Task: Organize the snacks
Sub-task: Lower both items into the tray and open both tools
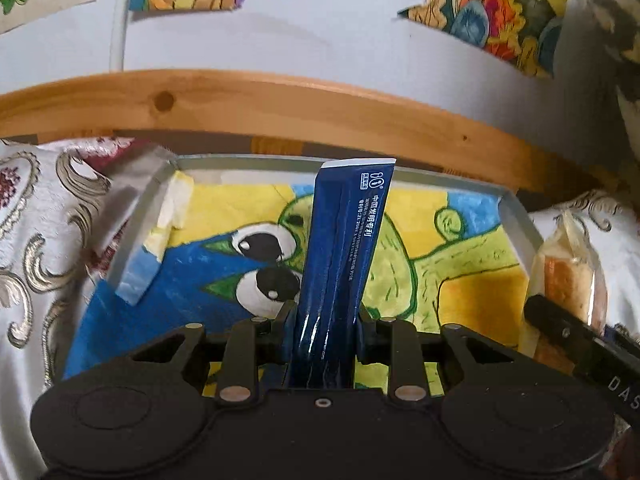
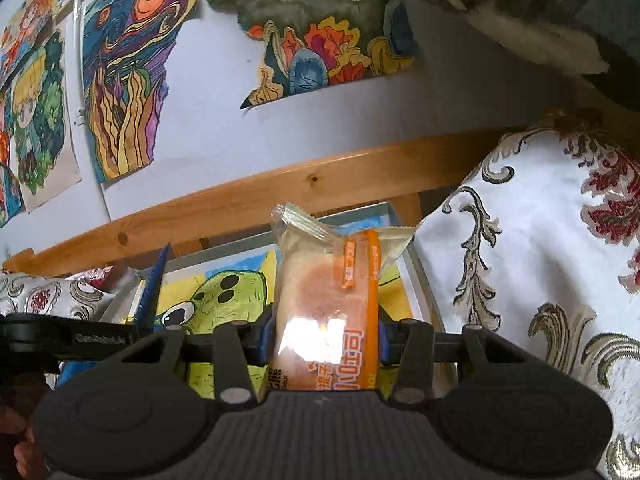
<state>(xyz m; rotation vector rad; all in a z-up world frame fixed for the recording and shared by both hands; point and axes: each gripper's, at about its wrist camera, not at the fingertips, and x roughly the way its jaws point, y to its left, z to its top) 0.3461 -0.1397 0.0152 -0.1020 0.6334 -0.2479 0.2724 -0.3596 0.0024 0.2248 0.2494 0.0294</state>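
A shallow grey tray [image 1: 516, 216], lined with a green cartoon drawing, lies on patterned white cloth [image 1: 36, 216] below a wooden rail; it looks meant to collect the snacks. The right tool [image 2: 326, 334] pinches a clear-wrapped bread snack [image 2: 320, 300] upright above the tray's right edge, likely for lowering in; its orange band carries Chinese print I cannot read fully. The left tool [image 1: 324, 320] clamps a dark blue sachet [image 1: 340, 248] over the tray's middle, printed with "中国发明专利".

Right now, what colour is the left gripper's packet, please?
Dark blue packet, white top edge; left wrist view.
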